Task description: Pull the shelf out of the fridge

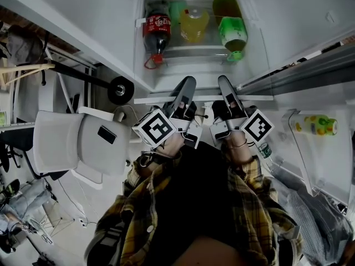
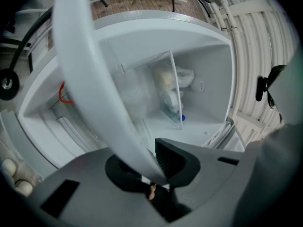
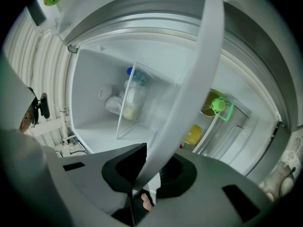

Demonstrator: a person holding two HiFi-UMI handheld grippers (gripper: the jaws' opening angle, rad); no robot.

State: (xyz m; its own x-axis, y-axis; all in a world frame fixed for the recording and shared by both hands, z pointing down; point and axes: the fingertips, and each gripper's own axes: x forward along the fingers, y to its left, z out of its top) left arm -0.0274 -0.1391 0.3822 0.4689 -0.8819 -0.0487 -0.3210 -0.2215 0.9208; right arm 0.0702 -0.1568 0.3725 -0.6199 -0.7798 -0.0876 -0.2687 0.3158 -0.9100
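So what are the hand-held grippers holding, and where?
Both grip the shelf by its white front edge: left hand-held gripper left of centre, right hand-held gripper right of centre.

Yellow-plaid shirt sleeves [image 1: 137, 177] — grey hand-held grippers [image 1: 188, 82] carry black-and-white marker cubes [image 1: 157, 127].

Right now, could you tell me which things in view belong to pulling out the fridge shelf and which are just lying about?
In the job: shelf, gripped at its front edge; left gripper and right gripper, both shut on it.
Just about: cola bottle, yellow drink bottle, green-capped bottle, bottle in the door rack, white chair.
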